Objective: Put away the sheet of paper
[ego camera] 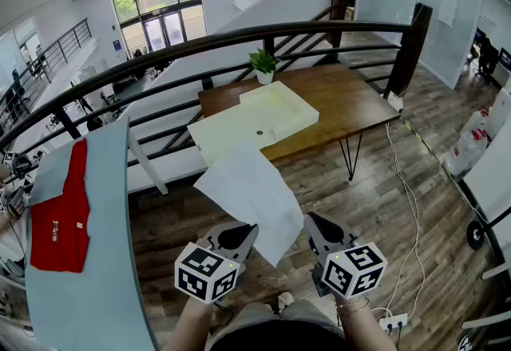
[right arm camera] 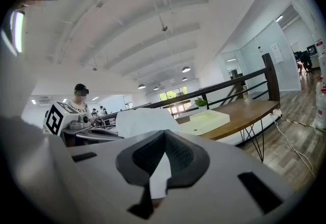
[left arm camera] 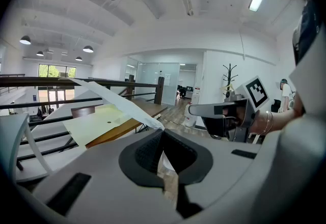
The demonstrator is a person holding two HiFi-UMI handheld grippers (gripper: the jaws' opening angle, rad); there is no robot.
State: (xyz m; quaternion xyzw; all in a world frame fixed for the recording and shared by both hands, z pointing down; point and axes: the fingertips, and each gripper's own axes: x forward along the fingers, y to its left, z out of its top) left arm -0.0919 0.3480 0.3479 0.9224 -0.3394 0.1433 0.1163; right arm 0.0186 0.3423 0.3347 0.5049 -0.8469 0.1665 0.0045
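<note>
The left gripper's [left arm camera: 164,136] jaws are pressed together on the edge of a white sheet of paper [left arm camera: 119,101], which rises up and to the left from the grip. Beyond it, a wooden surface [left arm camera: 150,111] carries a pale yellow tray [left arm camera: 97,123] near a dark railing [left arm camera: 51,81]. At right, a hand [left arm camera: 256,122] with a bracelet holds the right gripper [left arm camera: 198,112], its marker cube [left arm camera: 256,92] facing the camera.

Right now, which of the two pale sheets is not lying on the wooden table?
The white sheet of paper: the left gripper and the right gripper hold it in the air. The pale yellow sheet lies flat on the brown wooden table.
</note>
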